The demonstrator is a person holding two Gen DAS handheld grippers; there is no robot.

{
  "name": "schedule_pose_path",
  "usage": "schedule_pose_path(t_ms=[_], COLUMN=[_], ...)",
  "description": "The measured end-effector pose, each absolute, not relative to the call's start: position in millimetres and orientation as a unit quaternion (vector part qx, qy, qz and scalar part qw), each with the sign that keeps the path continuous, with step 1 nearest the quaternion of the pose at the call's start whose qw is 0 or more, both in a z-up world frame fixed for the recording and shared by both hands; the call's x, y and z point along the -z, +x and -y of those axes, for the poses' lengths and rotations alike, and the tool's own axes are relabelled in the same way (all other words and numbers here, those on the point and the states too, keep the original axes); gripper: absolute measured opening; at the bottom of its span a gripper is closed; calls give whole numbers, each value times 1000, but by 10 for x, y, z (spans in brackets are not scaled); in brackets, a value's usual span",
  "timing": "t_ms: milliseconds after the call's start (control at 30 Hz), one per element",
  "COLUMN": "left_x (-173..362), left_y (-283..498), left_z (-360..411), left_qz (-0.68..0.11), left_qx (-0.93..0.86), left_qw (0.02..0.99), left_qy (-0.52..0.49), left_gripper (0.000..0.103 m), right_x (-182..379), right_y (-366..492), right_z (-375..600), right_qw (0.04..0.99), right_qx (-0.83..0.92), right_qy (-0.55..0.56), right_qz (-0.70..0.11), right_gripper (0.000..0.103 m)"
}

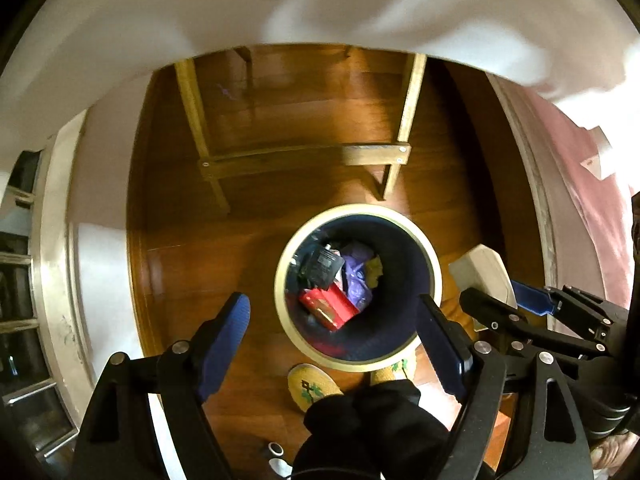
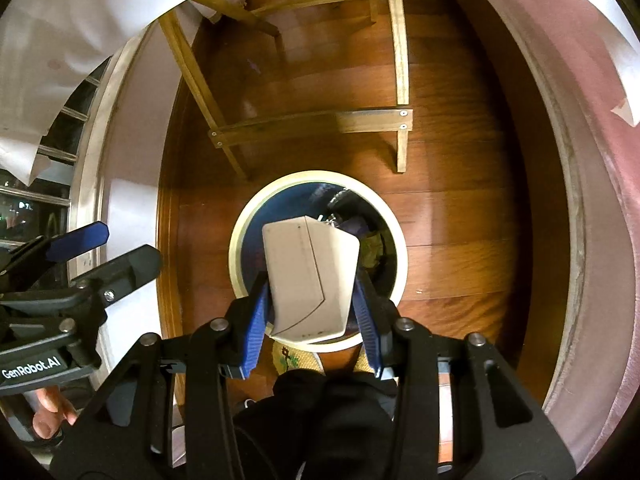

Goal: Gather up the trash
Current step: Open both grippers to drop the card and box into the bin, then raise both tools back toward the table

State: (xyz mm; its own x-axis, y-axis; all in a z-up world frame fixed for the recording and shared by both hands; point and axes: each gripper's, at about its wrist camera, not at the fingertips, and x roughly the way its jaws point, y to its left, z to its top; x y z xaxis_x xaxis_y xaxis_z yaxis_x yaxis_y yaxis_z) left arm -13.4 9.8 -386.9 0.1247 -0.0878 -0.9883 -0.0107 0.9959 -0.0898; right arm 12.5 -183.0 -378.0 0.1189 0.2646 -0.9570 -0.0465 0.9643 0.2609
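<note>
A round bin with a cream rim (image 1: 432, 256) stands on the wood floor; it holds a red box (image 1: 330, 308), a purple bag (image 1: 358, 276) and a dark object. My left gripper (image 1: 336, 344) is open and empty, hovering above the bin's near side. My right gripper (image 2: 314, 320) is shut on a pale grey carton (image 2: 312, 276) and holds it above the bin (image 2: 240, 216). The carton (image 1: 486, 276) and the right gripper (image 1: 520, 304) also show at the right of the left wrist view.
A wooden chair frame (image 1: 304, 160) stands just beyond the bin, also in the right wrist view (image 2: 312, 124). A white cloth (image 1: 280, 8) hangs above. The person's yellow slippers (image 1: 312, 388) stand at the bin's near edge. A pink bed edge (image 2: 580, 200) lies to the right.
</note>
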Motion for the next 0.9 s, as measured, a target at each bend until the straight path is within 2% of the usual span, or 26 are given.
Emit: schedule_pose_path(t_ms=[200, 267, 333, 567, 900], left_x=[3640, 3544, 3435, 3019, 1993], left_y=[-185, -209, -231, -249, -243], left_z=[-271, -304, -355, -447, -561], left_qz=[-649, -644, -641, -630, -595], left_qx=[8, 3, -2, -20, -35], left_qw=[760, 764, 766, 774, 800], left_qy=[-46, -48, -51, -61, -72], left_gripper=[84, 84, 84, 84, 84], right_x=[3671, 3612, 3494, 3081, 2159], right_y=[171, 189, 198, 258, 257], right_z=[1730, 1699, 1667, 1593, 1608], right_qw=[735, 733, 743, 753, 774], right_qx=[-118, -121, -124, -132, -149], right_qy=[96, 93, 85, 76, 74], right_qz=[-660, -662, -652, -640, -611], right_gripper=[39, 44, 54, 54, 55])
